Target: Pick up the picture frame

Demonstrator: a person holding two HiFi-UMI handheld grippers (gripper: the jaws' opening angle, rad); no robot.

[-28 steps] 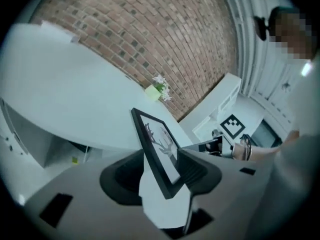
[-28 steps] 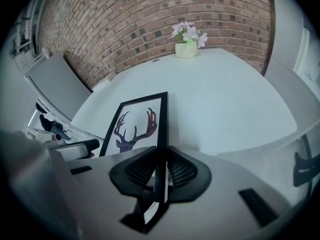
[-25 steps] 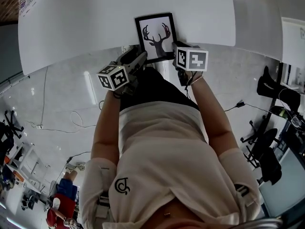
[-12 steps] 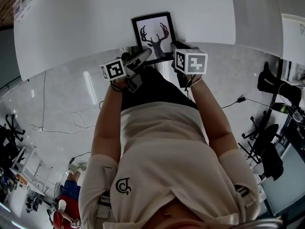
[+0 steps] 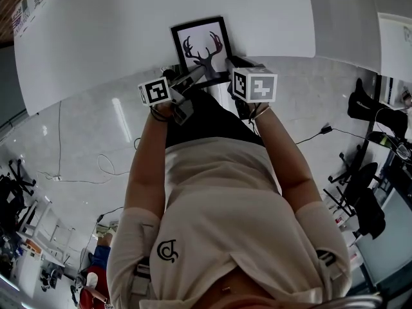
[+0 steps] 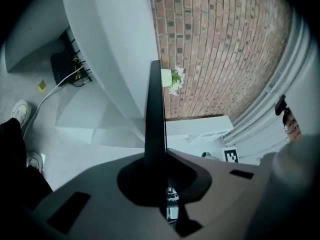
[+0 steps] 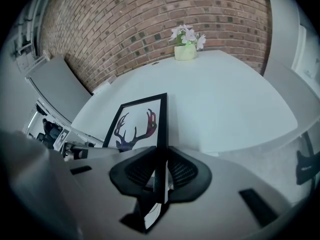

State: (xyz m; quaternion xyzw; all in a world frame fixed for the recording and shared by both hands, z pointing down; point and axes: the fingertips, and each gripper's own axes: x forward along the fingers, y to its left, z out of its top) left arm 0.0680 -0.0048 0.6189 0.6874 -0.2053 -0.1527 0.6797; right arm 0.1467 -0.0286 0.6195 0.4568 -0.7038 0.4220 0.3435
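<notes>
Left hand-held gripper (image 5: 200, 76) just closed on part-hidden picture frame (image 5: 201, 42)

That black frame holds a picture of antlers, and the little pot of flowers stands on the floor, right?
Not quite. The frame does hold a picture of antlers, but the pot of flowers stands on the white table, not on the floor. The right gripper view shows it at the table's far side.
</notes>
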